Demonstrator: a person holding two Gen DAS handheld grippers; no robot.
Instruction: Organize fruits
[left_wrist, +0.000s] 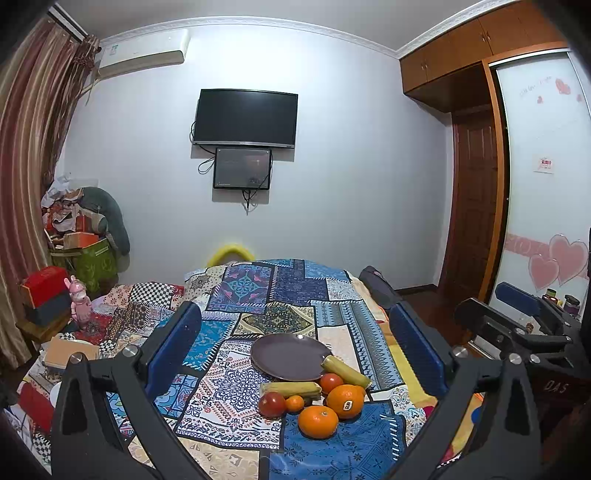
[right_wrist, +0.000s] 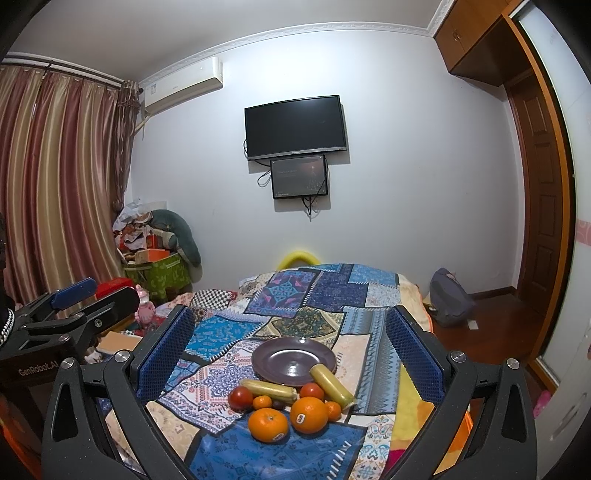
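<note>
A dark purple plate (left_wrist: 284, 352) (right_wrist: 291, 356) sits empty on the patchwork cloth. In front of it lies a cluster of fruit: two large oranges (left_wrist: 317, 421) (right_wrist: 267, 424), one with a sticker (left_wrist: 346, 400) (right_wrist: 308, 413), small tangerines (left_wrist: 294, 403) (right_wrist: 262, 402), two tomatoes (left_wrist: 271, 404) (right_wrist: 240, 398), and two yellow corn cobs (left_wrist: 291, 388) (right_wrist: 332, 384). My left gripper (left_wrist: 295, 339) is open and empty, held back above the fruit. My right gripper (right_wrist: 291, 343) is open and empty too, also back from the fruit. Each gripper shows at the edge of the other's view.
The patchwork cloth (left_wrist: 258, 295) covers a bed or table that drops off at the right to a wooden floor (right_wrist: 491, 321). A grey bag (right_wrist: 448, 295) lies on the floor. Boxes and a pink toy (left_wrist: 79, 301) clutter the left side. A TV (left_wrist: 245, 118) hangs on the far wall.
</note>
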